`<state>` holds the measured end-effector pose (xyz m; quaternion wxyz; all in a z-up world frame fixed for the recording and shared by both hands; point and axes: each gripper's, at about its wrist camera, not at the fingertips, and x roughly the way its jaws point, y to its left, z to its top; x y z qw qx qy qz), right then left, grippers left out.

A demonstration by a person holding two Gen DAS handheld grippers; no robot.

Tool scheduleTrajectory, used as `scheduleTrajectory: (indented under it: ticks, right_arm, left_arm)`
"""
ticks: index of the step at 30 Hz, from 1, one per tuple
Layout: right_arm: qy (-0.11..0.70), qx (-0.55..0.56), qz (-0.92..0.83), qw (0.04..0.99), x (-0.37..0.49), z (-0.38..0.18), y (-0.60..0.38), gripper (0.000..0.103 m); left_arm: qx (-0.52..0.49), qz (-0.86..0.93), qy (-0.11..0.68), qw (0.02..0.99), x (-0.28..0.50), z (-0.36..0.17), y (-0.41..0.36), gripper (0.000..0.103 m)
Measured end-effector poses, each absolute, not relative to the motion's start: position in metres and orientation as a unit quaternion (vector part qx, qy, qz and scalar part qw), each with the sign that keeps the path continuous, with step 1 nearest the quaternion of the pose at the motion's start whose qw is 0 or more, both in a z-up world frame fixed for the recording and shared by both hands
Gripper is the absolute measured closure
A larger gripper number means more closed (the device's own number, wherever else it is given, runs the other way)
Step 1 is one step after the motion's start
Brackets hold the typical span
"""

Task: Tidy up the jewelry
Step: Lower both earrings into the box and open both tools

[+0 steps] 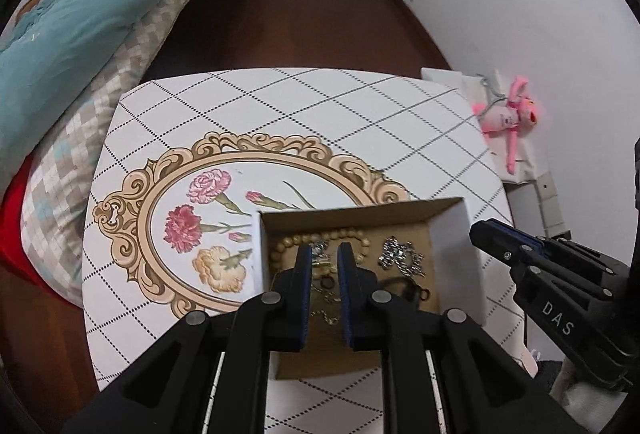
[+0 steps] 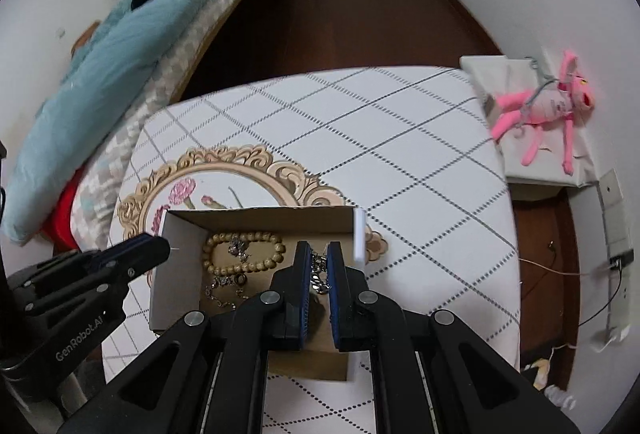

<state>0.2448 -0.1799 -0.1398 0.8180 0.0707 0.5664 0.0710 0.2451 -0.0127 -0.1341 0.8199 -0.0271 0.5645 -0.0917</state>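
An open cardboard box [image 1: 452, 234] [image 2: 176, 234] stands on the table and holds jewelry. Inside lie a wooden bead bracelet [image 1: 352, 234] [image 2: 244, 236], a silver chain [image 1: 400, 256] [image 2: 318, 270], a dark ring [image 1: 420, 292] and thin gold chains [image 1: 328, 318] [image 2: 220, 300]. My left gripper [image 1: 325, 254] hovers over the box's left part, jaws a little apart, nothing between them. My right gripper [image 2: 318, 250] hovers over the box's right part above the silver chain, jaws a little apart. Each gripper shows in the other's view [image 1: 492, 234] [image 2: 160, 248].
The table [image 1: 280, 106] [image 2: 400, 138] has a white diamond-pattern cloth with a floral oval print [image 1: 192, 222]. A bed with a teal quilt [image 1: 80, 14] [image 2: 120, 54] is at the left. A pink plush toy [image 1: 512, 114] [image 2: 548, 106] lies on a white stand at the right.
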Motion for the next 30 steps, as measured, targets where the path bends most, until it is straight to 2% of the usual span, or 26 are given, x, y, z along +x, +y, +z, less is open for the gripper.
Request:
scheduleTrajectory:
  ticks: [4,6,7,8,10,12,13,15,17,18,19,20,26,30]
  right_arm:
    - [0.584,0.06,0.066,0.807,0.253,-0.145,-0.178,0.093]
    - [0.58,0.058,0.06,0.81,0.253,-0.143,-0.181,0.084]
    - [0.577,0.057,0.057,0.813,0.252,-0.142,-0.182,0.074]
    - [0.575,0.06,0.056,0.814,0.251,-0.141,-0.184,0.066]
    - [0.572,0.057,0.05,0.817,0.249,-0.139,-0.185,0.064]
    - [0.569,0.054,0.043,0.82,0.246,-0.139,-0.188,0.064]
    - [0.567,0.05,0.038,0.821,0.243,-0.139,-0.189,0.063]
    - [0.566,0.041,0.028,0.823,0.236,-0.14,-0.19,0.053]
    - [0.565,0.031,0.021,0.824,0.227,-0.143,-0.191,0.037]
    - [0.565,0.026,0.017,0.825,0.223,-0.144,-0.191,0.031]
    - [0.566,0.019,0.014,0.824,0.22,-0.146,-0.191,0.018]
    - [0.568,0.014,0.011,0.823,0.217,-0.149,-0.191,0.008]
    - [0.571,-0.01,-0.006,0.821,0.197,-0.158,-0.192,0.0]
    - [0.566,-0.019,-0.022,0.824,0.188,-0.158,-0.195,0.0]
  left_arm:
    - [-0.025,-0.069,0.581,0.81,0.258,-0.14,-0.005,0.088]
    - [-0.025,-0.063,0.578,0.814,0.259,-0.138,-0.001,0.087]
    - [-0.024,-0.057,0.576,0.815,0.259,-0.137,0.002,0.084]
    - [-0.024,-0.053,0.574,0.817,0.258,-0.136,0.004,0.072]
    - [-0.021,-0.042,0.567,0.822,0.255,-0.133,0.007,0.042]
    - [-0.017,-0.031,0.558,0.829,0.252,-0.13,0.01,0.033]
    - [-0.013,-0.025,0.554,0.832,0.249,-0.128,0.011,0.033]
    - [-0.011,-0.018,0.549,0.836,0.244,-0.127,0.012,0.029]
    - [-0.009,-0.012,0.541,0.841,0.237,-0.127,0.013,0.028]
    - [-0.007,-0.01,0.537,0.844,0.233,-0.128,0.012,0.022]
    - [-0.003,-0.006,0.534,0.846,0.23,-0.129,0.013,0.016]
    - [0.001,-0.003,0.532,0.847,0.227,-0.131,0.012,0.005]
    - [0.019,0.002,0.534,0.845,0.209,-0.146,0.006,0.0]
    - [0.022,0.007,0.535,0.845,0.198,-0.154,0.004,0.0]
